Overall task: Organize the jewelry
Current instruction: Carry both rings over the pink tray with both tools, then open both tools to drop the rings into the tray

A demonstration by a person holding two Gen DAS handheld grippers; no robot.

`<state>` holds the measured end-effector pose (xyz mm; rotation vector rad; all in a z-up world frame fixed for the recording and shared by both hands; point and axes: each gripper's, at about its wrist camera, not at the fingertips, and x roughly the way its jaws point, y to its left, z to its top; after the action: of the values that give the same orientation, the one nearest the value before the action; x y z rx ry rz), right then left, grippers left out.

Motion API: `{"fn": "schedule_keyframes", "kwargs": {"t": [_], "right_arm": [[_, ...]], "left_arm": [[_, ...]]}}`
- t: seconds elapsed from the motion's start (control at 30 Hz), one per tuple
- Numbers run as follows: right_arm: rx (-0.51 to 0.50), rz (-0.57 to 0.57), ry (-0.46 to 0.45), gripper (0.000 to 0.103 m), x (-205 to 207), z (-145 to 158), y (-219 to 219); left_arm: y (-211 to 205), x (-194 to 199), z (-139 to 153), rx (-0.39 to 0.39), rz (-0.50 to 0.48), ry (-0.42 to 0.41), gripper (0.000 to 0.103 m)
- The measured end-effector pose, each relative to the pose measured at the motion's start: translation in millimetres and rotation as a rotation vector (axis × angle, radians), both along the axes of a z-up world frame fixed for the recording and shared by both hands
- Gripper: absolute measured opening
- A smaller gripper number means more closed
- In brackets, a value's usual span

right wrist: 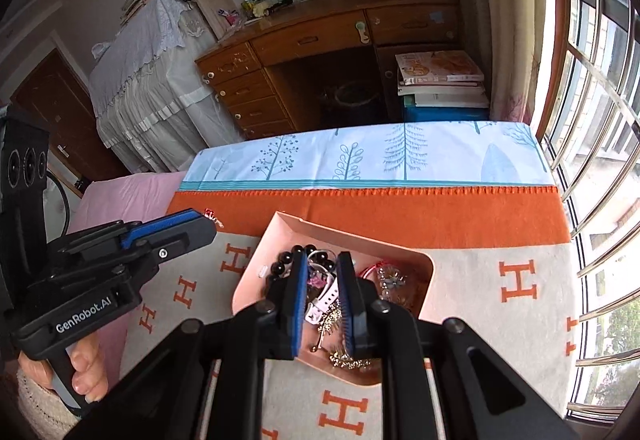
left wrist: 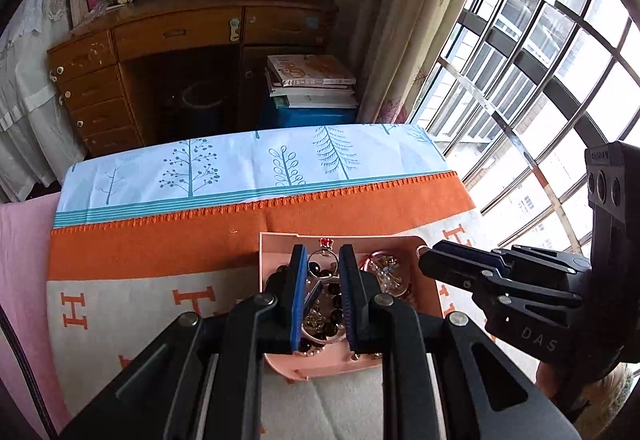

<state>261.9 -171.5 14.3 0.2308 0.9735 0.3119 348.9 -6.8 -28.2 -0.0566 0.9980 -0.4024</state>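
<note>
Beneath both part-open, empty grippers, left (left wrist: 323, 260) and right (right wrist: 322, 264), the pink tray (right wrist: 276, 228) of tangled jewelry (right wrist: 320, 292).
</note>
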Motion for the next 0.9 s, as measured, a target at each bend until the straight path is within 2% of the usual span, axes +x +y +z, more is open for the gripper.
{"fn": "schedule_keyframes", "kwargs": {"t": [0.17, 0.3, 0.37, 0.4, 0.47, 0.53, 0.57, 0.6, 0.9], "right_arm": [[0.004, -0.006, 0.095, 0.016, 24, -50, 1], [0.007, -0.016, 0.141, 0.016, 35, -72, 0], [0.004, -0.018, 0.147, 0.017, 39, -76, -1], [0.004, -0.021, 0.144, 0.018, 40, -78, -1], [0.000, -0.026, 0.135, 0.024, 40, -79, -1], [-0.001, -0.036, 0.122, 0.024, 39, -79, -4], [0.002, -0.039, 0.119, 0.024, 39, -79, -5], [0.007, -0.041, 0.117, 0.024, 39, -79, -7], [-0.041, -0.046, 0.063, 0.024, 14, -59, -12]], "left_arm": [[-11, 24, -47, 0.020, 0.017, 0.073, 0.014], [-18, 30, -66, 0.049, 0.015, 0.089, 0.016], [-18, 31, -70, 0.055, 0.018, 0.089, 0.033], [-19, 30, -70, 0.060, 0.018, 0.082, 0.052], [-19, 26, -67, 0.049, 0.006, 0.064, 0.062], [-19, 23, -62, 0.072, 0.008, 0.042, 0.077], [-18, 20, -58, 0.085, 0.015, 0.022, 0.081], [-18, 17, -54, 0.093, 0.014, 0.002, 0.083], [-18, -24, -13, 0.143, 0.017, -0.109, 0.084]]}}
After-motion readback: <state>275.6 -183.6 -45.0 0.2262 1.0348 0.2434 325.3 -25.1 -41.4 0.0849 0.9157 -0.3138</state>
